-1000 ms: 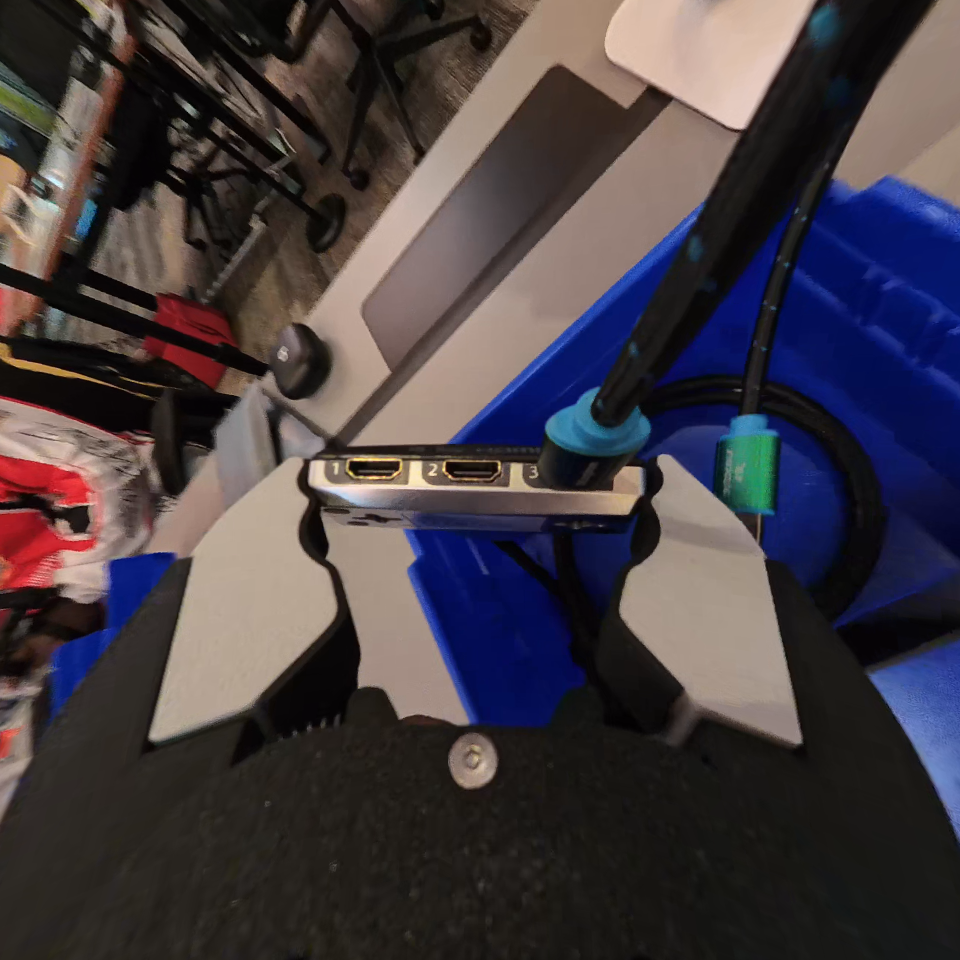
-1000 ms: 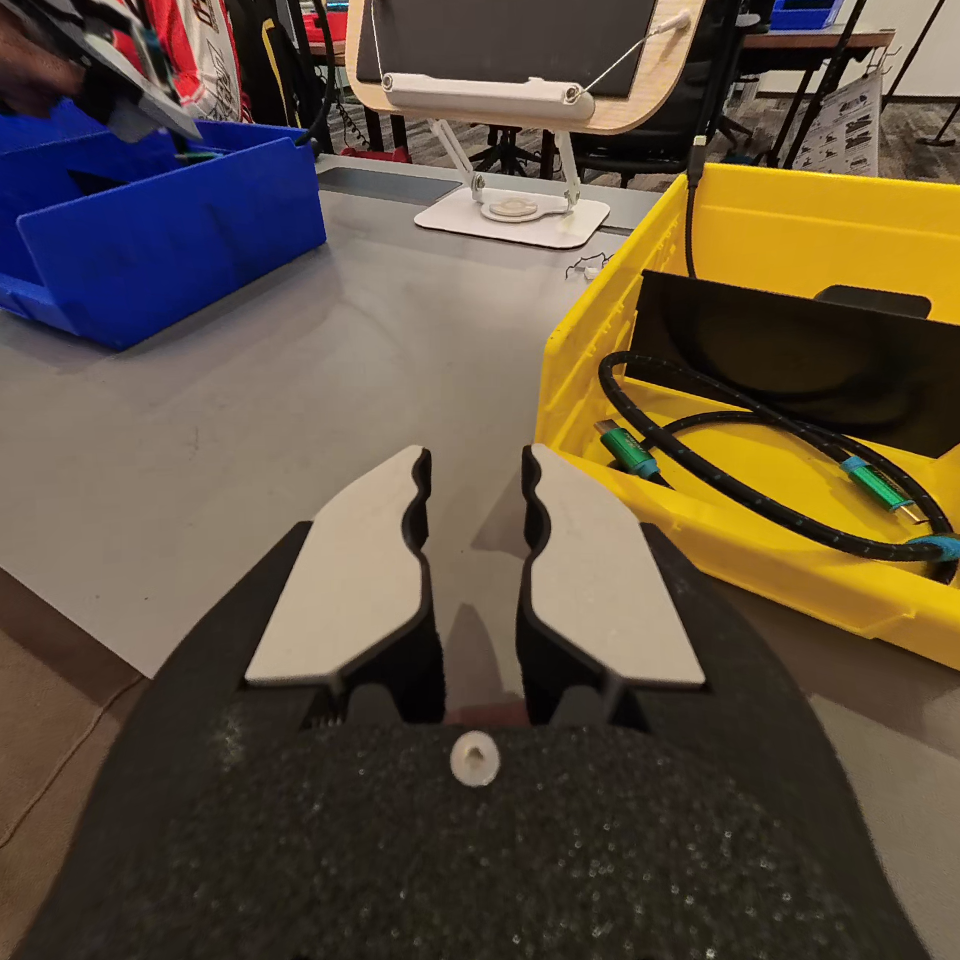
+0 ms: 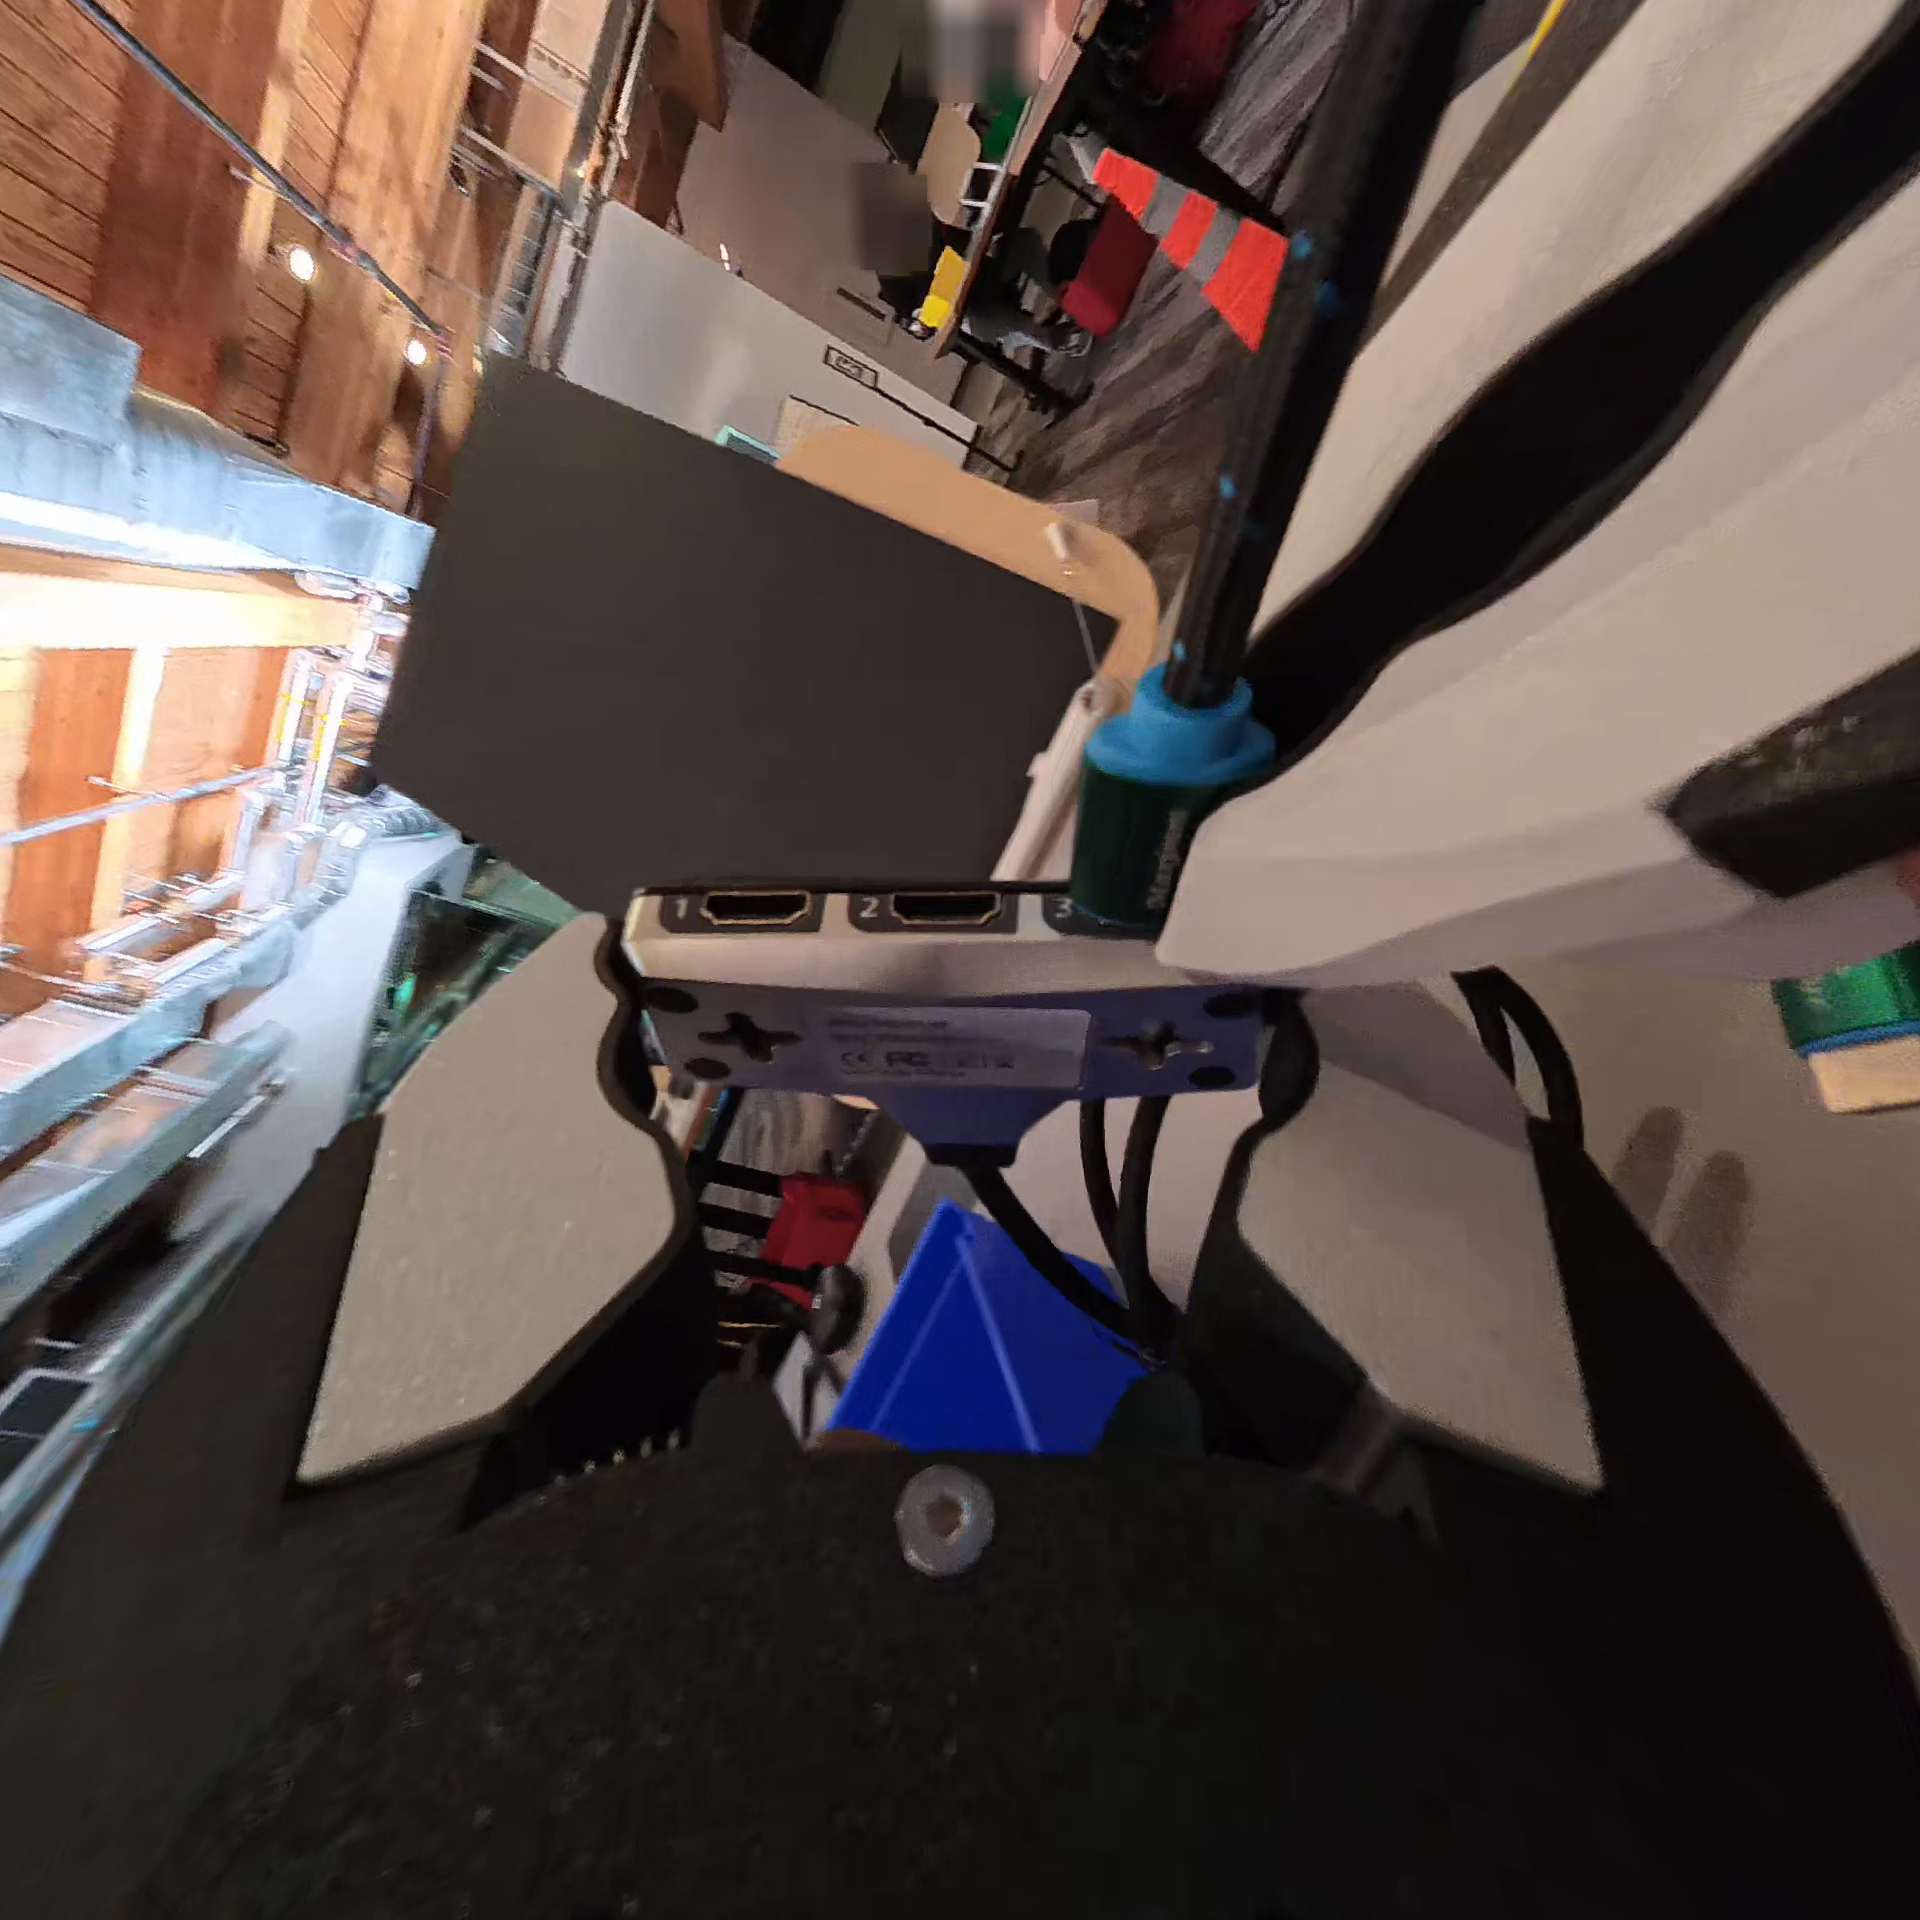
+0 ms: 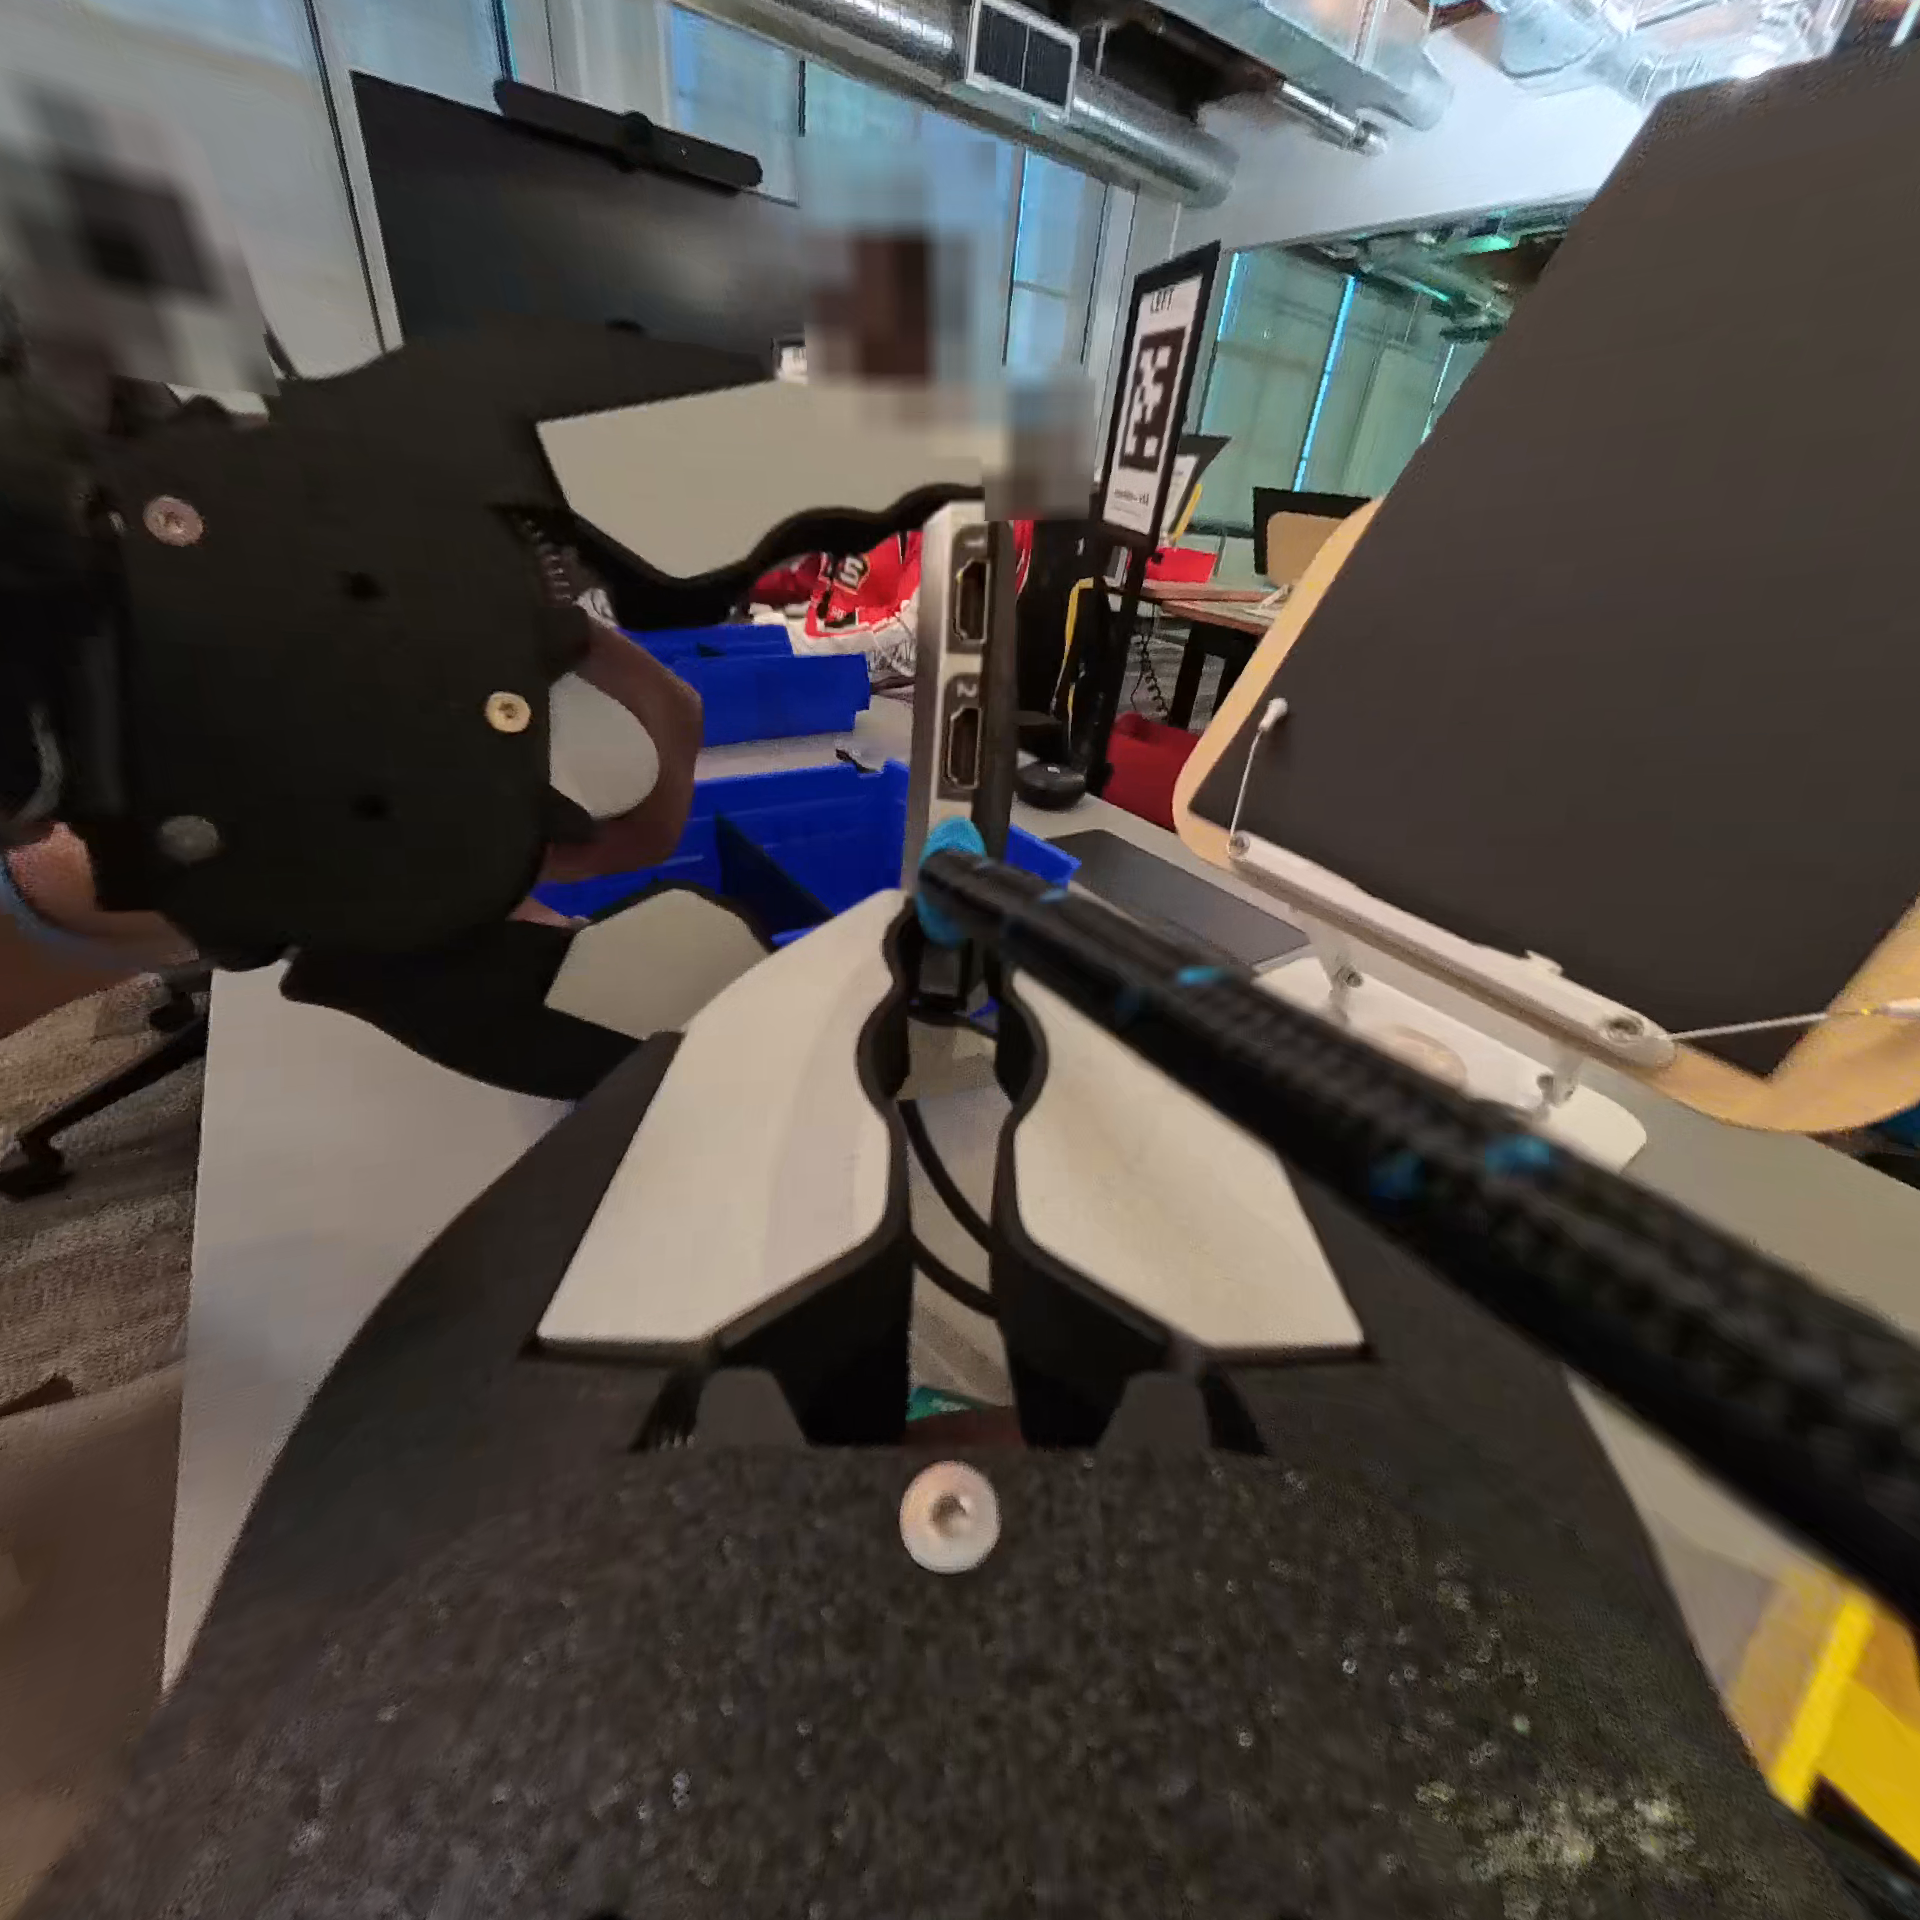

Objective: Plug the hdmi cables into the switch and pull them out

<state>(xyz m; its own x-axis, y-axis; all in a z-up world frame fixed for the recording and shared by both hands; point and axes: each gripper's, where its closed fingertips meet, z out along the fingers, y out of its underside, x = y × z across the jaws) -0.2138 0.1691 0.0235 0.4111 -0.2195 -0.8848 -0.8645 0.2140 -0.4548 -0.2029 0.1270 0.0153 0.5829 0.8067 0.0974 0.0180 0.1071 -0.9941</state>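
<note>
Holding steady up in the air, clear of the grey table (image 4: 343, 1143) and the blue bin (image 4: 810, 831) at its far edge, the left gripper (image 3: 940, 997) pinches the switch (image 3: 894, 961) by its two short ends. Two ports face out empty; the third, at the right end, carries the plug (image 3: 1138, 831) with its blue collar and braided cable (image 4: 1455, 1174). And here's the right gripper (image 4: 945, 997), fingers drawn nearly together on that plug right where it meets the switch; the contact itself is partly hidden, but it looks like a grip. My read: this is the pull-out. Best done straight along the plug's own axis, no twisting, with the left clamp braced so the switch doesn't slide between its pads.
</note>
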